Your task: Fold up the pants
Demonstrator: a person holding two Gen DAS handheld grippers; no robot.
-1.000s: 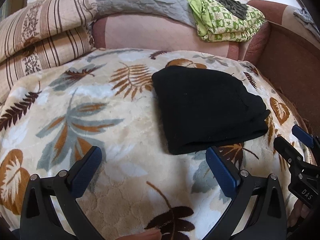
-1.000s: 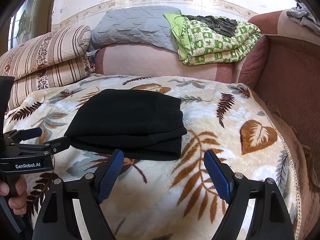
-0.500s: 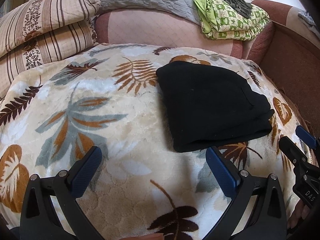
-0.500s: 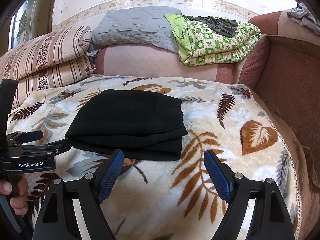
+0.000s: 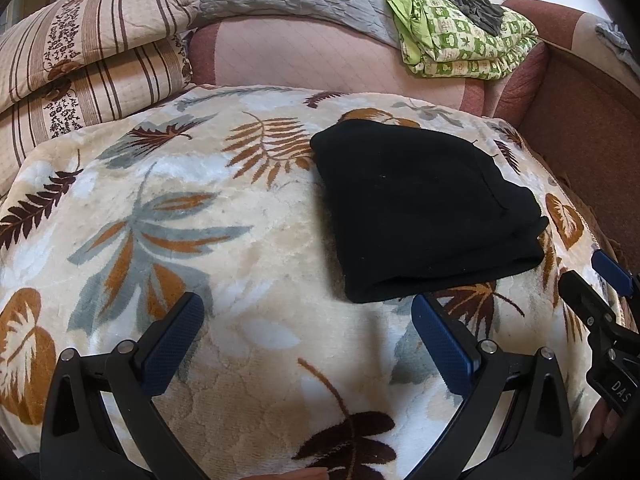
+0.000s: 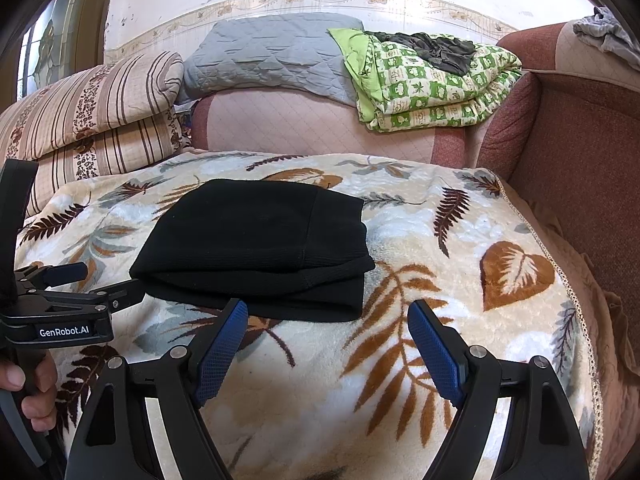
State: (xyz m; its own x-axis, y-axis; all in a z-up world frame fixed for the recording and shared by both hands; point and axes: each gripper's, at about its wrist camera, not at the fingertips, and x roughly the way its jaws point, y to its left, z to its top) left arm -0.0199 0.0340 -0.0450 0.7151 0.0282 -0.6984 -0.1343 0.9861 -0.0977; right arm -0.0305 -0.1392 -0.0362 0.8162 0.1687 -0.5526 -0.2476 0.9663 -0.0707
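Observation:
The black pants [image 5: 420, 212] lie folded in a compact stack on the leaf-patterned blanket [image 5: 224, 232], also seen in the right wrist view [image 6: 260, 248]. My left gripper [image 5: 308, 320] is open and empty, held above the blanket just near the stack's front left corner. My right gripper [image 6: 326, 330] is open and empty, just in front of the stack's near edge. The right gripper shows at the right edge of the left wrist view [image 5: 600, 292]. The left gripper shows at the left of the right wrist view [image 6: 80, 284].
Striped pillows [image 6: 92, 120] are stacked at the back left. A grey quilted pad [image 6: 272, 56] and a folded green patterned quilt [image 6: 432, 84] lie on the sofa back. A red-brown sofa arm [image 6: 580, 152] rises on the right.
The left gripper has tilted and drawn back slightly, so the pants sit a little lower in its view. The right gripper has barely moved. Both stay open.

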